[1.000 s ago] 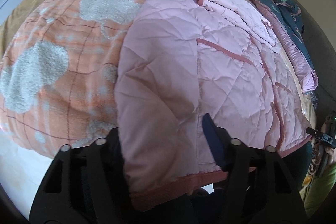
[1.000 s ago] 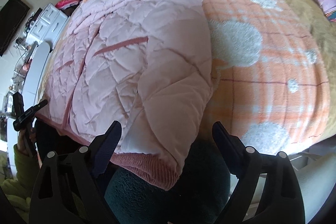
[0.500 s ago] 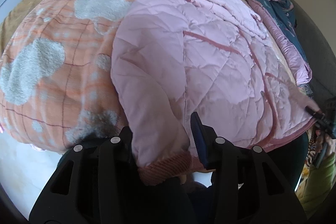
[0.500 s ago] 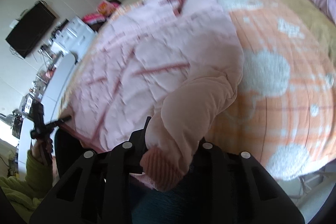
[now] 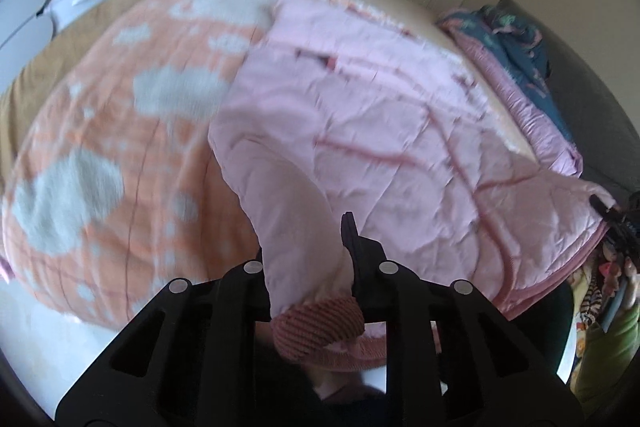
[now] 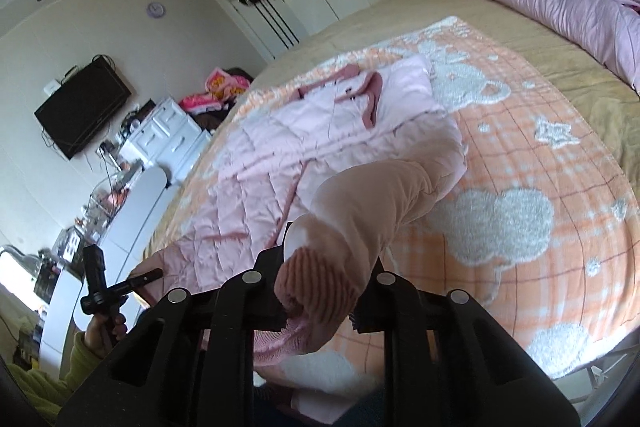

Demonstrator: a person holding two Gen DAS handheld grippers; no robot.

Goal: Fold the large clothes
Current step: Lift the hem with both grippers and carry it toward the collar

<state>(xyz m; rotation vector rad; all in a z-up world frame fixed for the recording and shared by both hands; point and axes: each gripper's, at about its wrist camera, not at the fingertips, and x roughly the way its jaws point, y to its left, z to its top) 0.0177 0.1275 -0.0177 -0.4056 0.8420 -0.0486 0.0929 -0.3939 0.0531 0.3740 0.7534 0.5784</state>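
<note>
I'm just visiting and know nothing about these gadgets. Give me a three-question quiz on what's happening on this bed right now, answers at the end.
1. True or false: the pink quilted jacket lies on an orange blanket with white patches.
2. What is the left gripper shut on? A) a pillow B) a sleeve of the jacket, near its ribbed cuff C) nothing
3. Fill in: the right gripper is shut on the other ____ of the jacket.

Key
1. True.
2. B. Its jaws have just been closing, with the sleeve between them.
3. Sleeve. Here too the jaws pinch it just above the cuff.
</note>
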